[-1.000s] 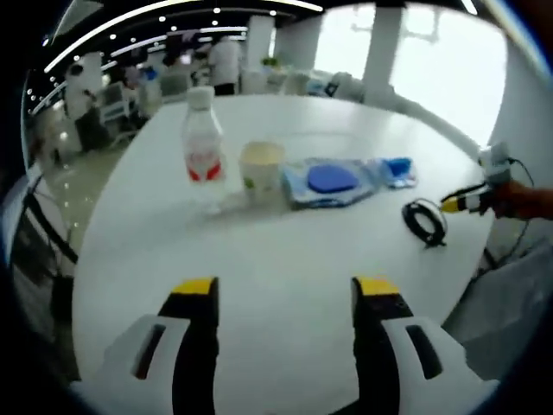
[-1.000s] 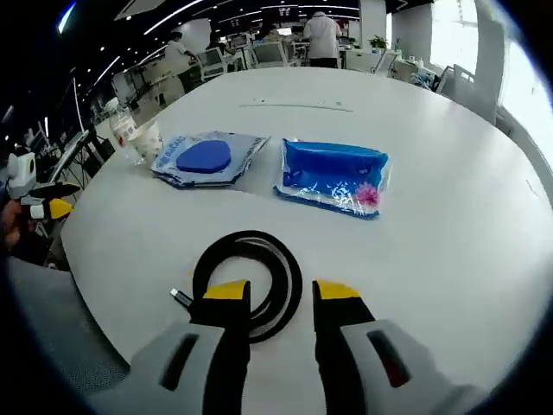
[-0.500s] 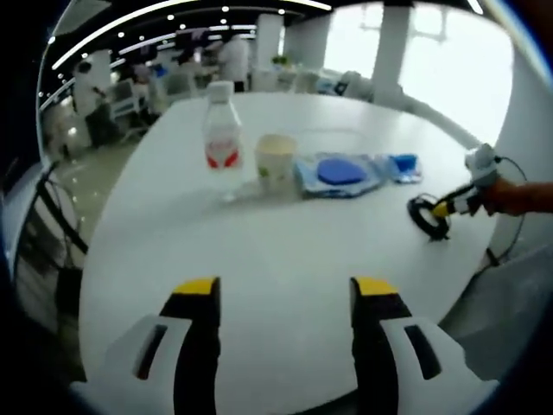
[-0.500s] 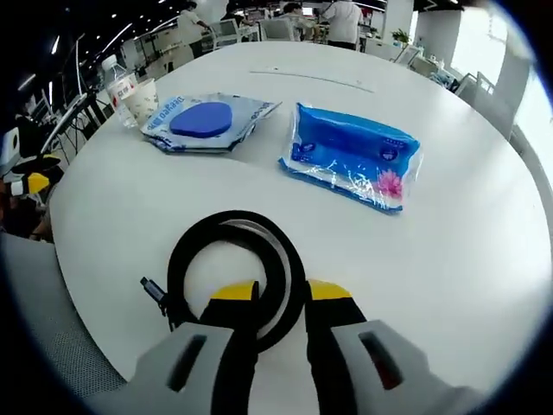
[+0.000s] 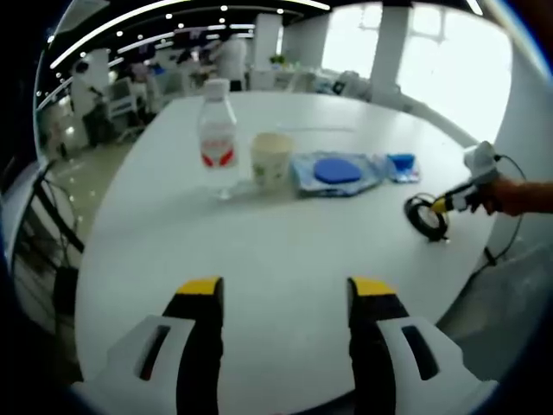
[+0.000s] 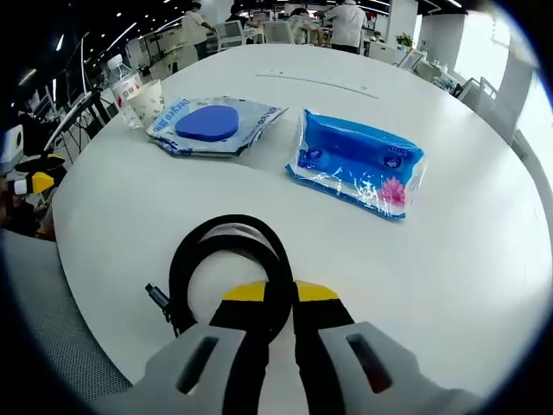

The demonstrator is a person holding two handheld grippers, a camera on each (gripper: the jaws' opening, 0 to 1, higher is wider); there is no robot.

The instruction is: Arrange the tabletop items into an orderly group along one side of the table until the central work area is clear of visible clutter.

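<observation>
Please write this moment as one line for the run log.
right gripper: shut on black cable coil | left gripper: open, empty | bottle, cup, blue packs: untouched

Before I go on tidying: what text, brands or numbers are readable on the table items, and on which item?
None reads with certainty.
Bottle: red label, print blurred.
Paper cup: markings too small.
Pouch with blue disc: blue lettering along its edge, too blurred to spell out.
Blue wipes pack: white print and a pink flower, unreadable.
Coiled black cable: no text.

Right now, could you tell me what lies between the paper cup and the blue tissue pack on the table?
The pouch with the blue disc lies between the paper cup and the blue tissue pack, as the left gripper view shows.
</observation>
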